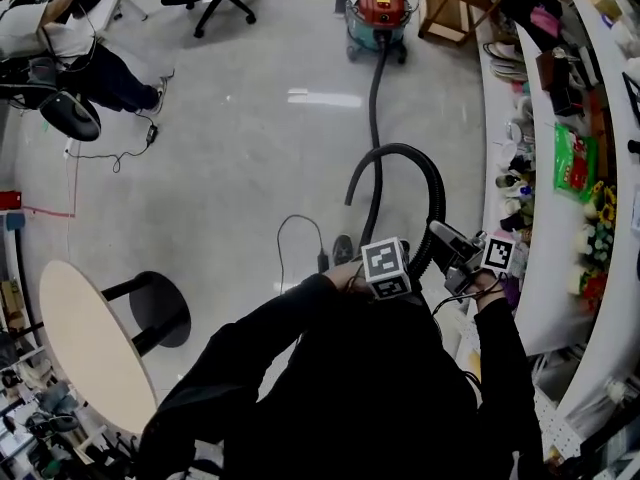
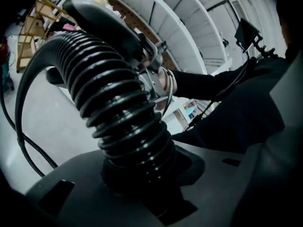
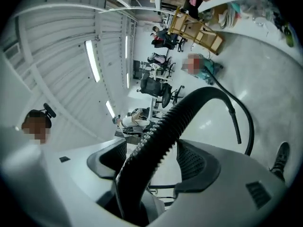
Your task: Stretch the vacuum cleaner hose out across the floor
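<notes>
Left gripper view shows your left gripper point(image 2: 137, 174) clamped on the ribbed hose point(image 2: 118, 108). From the head view, the hose runs from the vacuum point(image 1: 378, 10) down the floor point(image 1: 230, 138) and curls into a loop at your hands. Your right gripper point(image 3: 154, 161) stands wide, with the hose between its jaws but unpressed. You look mid-regrip. Next, close the right jaws on the hose and draw back to flatten that loop.

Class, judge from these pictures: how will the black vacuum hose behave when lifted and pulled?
Probably floppy: the hose curls in a loose loop. Its ribs likely resist slipping. Pulling may roll the vacuum cleaner, seemingly wheeled.
</notes>
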Demonstrator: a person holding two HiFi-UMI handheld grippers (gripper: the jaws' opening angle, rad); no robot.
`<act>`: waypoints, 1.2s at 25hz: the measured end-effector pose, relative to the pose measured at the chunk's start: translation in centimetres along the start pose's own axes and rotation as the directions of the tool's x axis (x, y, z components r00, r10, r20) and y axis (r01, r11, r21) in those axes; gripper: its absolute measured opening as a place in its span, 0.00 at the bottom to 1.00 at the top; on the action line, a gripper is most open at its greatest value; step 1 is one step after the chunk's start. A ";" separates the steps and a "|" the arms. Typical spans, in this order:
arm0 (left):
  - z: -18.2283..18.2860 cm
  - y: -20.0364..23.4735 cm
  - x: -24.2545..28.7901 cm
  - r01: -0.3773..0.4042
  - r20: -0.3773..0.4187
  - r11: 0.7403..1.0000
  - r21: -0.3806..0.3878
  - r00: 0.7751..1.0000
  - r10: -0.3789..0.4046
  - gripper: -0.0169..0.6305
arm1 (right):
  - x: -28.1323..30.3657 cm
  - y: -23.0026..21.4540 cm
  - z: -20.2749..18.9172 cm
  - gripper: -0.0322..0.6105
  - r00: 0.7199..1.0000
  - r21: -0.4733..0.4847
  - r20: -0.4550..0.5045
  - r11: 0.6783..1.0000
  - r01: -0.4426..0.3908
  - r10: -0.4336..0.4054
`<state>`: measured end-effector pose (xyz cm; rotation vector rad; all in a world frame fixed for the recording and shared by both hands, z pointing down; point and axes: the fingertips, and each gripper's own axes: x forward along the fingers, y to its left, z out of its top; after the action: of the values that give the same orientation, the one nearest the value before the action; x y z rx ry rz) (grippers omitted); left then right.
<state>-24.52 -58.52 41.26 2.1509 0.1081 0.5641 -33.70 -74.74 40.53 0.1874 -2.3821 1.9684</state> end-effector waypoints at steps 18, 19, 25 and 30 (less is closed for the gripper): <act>-7.4 -6.0 6.0 -0.491 -0.001 0.870 0.042 0.871 0.492 0.48 | -14.3 6.1 -13.8 0.34 0.925 -0.049 -0.037 0.924 -0.380 0.378; -5.4 -6.5 5.4 -0.421 0.180 0.900 -0.109 0.883 0.435 0.48 | -15.1 6.1 -14.5 0.34 0.924 -0.055 -0.054 0.923 -0.381 0.379; 2.4 -4.8 -0.2 0.139 0.779 0.871 -0.471 0.530 0.337 0.52 | -17.9 7.9 -18.1 0.34 0.922 -0.182 -0.163 0.908 -0.378 0.351; 5.5 -7.8 -0.6 0.224 0.850 0.909 -0.351 0.483 0.210 0.54 | -16.8 8.6 -25.2 0.34 0.888 -0.343 -0.400 0.861 -0.377 0.229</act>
<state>-21.70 -58.05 32.12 1.7425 -0.5456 -0.5702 -19.11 -47.37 35.03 -0.5474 -2.6178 1.3720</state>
